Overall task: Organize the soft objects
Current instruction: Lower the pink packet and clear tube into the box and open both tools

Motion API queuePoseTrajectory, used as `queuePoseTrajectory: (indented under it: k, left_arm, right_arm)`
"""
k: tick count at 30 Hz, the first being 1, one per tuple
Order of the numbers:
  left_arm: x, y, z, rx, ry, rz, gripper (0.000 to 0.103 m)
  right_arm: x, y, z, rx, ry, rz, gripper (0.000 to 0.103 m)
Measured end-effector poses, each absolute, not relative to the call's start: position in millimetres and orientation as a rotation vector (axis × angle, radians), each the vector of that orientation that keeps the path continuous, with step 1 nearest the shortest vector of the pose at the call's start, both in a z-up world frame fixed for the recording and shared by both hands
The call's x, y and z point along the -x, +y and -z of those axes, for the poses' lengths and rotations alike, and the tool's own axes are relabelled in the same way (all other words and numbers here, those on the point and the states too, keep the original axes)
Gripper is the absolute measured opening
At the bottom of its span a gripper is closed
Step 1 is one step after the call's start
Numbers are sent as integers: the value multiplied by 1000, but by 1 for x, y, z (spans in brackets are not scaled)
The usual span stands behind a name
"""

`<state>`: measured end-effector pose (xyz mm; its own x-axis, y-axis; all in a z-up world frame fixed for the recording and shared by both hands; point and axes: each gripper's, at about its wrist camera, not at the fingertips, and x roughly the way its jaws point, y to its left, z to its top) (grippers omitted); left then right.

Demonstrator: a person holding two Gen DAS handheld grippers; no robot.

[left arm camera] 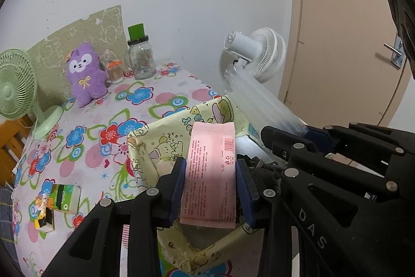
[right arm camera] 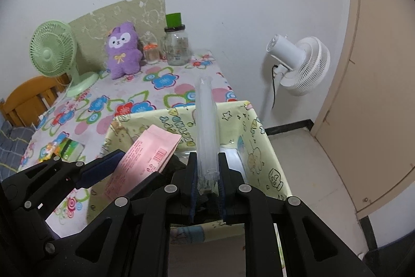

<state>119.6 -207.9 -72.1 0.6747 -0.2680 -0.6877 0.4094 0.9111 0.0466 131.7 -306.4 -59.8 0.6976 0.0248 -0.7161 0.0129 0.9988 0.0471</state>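
Since both loads hung over the yellow fabric bin (right arm camera: 269,147), left tongs (left arm camera: 210,186) pinched the pink pack (left arm camera: 211,173) and right tongs (right arm camera: 207,173) clamped the clear plastic sleeve (right arm camera: 206,126), probably for dropping in.

- A flat pink packet (left arm camera: 211,173), printed with small red text and a barcode, is clamped between the left jaws, its long axis running forward past their tips.
- A long clear plastic sleeve (right arm camera: 206,131), seemingly of stacked cups, is pinched between the right jaws and juts far ahead.
- A pale yellow cartoon-print fabric bin (right arm camera: 243,121), open-topped, sits directly under both sets of jaws.
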Motion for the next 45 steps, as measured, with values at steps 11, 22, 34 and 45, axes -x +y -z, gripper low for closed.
queuePoseTrajectory:
  k: [11, 22, 34, 45]
  left_arm:
    - [-132, -212, 81, -200, 768, 390, 41]
    - [-138, -210, 81, -216, 765, 363, 79]
    - [-125, -187, 68, -213, 745, 331, 84]
    - [-108, -161, 54, -203, 708, 301, 88]
  right_arm:
    - [-138, -314, 67, -87, 804, 10, 74]
    - [-140, -313, 66, -97, 801, 28, 74]
    - [-128, -290, 54, -101, 768, 6, 77]
    - [-112, -265, 39, -88, 731, -12, 82]
